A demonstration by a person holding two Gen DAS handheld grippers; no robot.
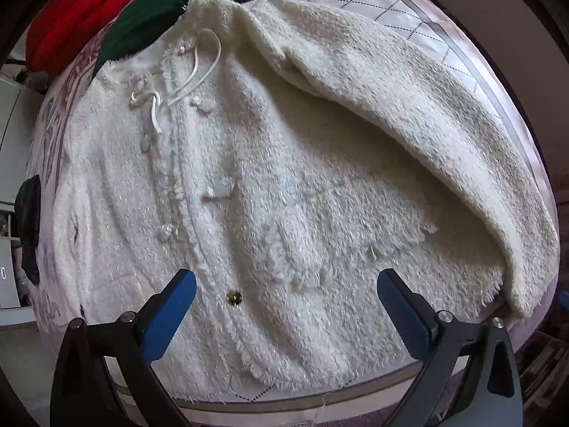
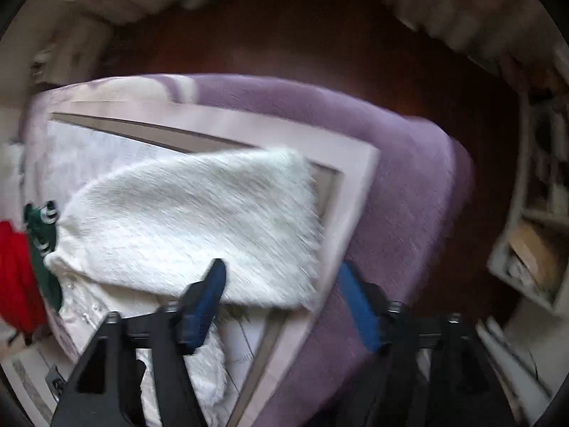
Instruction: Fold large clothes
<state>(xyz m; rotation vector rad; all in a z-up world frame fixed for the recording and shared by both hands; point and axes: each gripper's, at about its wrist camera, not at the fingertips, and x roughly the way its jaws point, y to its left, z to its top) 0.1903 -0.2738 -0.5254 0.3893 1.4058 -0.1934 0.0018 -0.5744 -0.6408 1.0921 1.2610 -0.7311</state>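
The fluffy white cardigan [image 1: 284, 185] is being shown spread on the bed [image 1: 409, 14], one sleeve [image 1: 409, 92] folded across; it is being judged soft, bulky, best pinched at hem or cuff. The left gripper [image 1: 286, 306] and right gripper [image 2: 281, 302] are being held spread, empty. The right view is being blurred

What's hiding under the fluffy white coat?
Under the fluffy white coat lies the quilted bed cover, showing only around its edges. A green garment pokes out behind the collar. Anything beneath the coat's middle is covered.
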